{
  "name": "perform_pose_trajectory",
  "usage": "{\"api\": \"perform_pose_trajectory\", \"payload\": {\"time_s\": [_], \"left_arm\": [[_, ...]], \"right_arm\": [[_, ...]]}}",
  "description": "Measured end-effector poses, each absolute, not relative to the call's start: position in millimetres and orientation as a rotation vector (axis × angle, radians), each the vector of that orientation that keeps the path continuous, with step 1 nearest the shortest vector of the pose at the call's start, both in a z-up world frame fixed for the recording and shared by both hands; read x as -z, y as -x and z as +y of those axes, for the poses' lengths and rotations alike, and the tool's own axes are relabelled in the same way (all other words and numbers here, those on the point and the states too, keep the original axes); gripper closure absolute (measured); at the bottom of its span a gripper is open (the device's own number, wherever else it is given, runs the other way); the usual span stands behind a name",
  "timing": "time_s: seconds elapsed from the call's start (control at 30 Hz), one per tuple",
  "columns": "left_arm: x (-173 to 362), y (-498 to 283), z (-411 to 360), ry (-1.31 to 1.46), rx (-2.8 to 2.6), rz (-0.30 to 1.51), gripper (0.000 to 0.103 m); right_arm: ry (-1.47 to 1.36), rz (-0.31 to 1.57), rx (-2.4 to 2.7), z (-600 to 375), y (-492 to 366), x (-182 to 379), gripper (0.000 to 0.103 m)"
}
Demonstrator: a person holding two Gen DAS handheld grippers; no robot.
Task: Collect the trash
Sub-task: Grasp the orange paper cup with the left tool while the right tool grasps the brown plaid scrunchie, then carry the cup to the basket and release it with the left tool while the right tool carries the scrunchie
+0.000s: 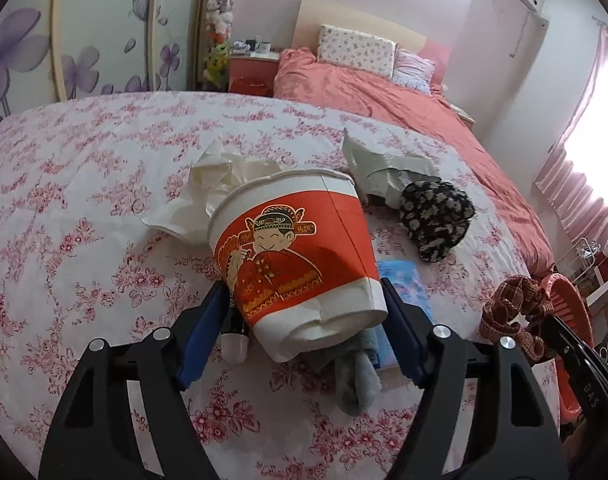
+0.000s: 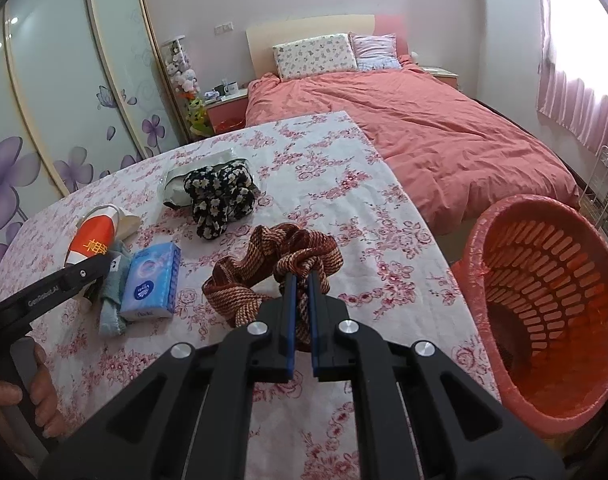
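- The left gripper (image 1: 304, 300) holds a big paper cup (image 1: 296, 248). The cup is red and white with a smiling cartoon man on it. Its two blue fingers (image 1: 202, 336) press on the cup's sides near the bottom, and the cup tips back toward 11 o'clock.
- The cup sits near the middle of a table with a pink flower cloth (image 1: 84, 184).
- Crumpled white paper (image 1: 216, 184) lies just behind the cup at 11 o'clock.
- A grey plastic bag (image 1: 384, 168) and a black flowery cloth (image 1: 436, 216) lie at 1 o'clock from the cup.
- A blue tissue pack (image 2: 152, 280) and a grey-blue sock (image 2: 114, 304) lie side by side, just beside the cup.
- The right gripper (image 2: 302, 276) is pinched nearly shut on a brown woven rope cloth (image 2: 272, 264). The cloth lies bunched on the table.
- A red basket (image 2: 544, 300) with a thin red bag inside is at 3 o'clock from the right gripper, past the table edge. It tips toward the table.
- A bed with a pink blanket (image 2: 424, 132) is far back at 12 o'clock.
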State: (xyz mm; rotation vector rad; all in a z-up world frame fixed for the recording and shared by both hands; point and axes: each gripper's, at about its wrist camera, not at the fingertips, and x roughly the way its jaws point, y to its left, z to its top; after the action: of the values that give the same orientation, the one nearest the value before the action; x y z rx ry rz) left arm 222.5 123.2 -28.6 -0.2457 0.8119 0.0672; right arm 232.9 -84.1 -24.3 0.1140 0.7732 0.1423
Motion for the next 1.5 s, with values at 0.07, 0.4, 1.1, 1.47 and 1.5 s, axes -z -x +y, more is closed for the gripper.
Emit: {"api": "perform_pose_trajectory", "payload": {"time_s": [0.07, 0.4, 1.1, 1.47, 1.5], "left_arm": [[25, -219, 119, 0.227, -0.065, 0.794, 0.030], [7, -199, 97, 0.162, -0.031, 0.716, 0.031], [-26, -173, 8, 0.113, 0.233, 0.636, 0.031], [-28, -172, -53, 0.065, 0.374, 0.617, 0.031], [-28, -172, -60, 0.060, 0.390, 0.615, 0.031]], "right_arm": [[-0.114, 0.768, -0.139, -86, -230, 22, 0.096], [-0.134, 0.740, -0.106, -107, -211, 13, 0.096], [-0.186, 0.566, 0.095, -191, -159, -27, 0.096], [-0.229, 0.506, 0.230, -243, -140, -31, 0.096], [-0.235, 0.503, 0.240, -248, -139, -31, 0.096]]}}
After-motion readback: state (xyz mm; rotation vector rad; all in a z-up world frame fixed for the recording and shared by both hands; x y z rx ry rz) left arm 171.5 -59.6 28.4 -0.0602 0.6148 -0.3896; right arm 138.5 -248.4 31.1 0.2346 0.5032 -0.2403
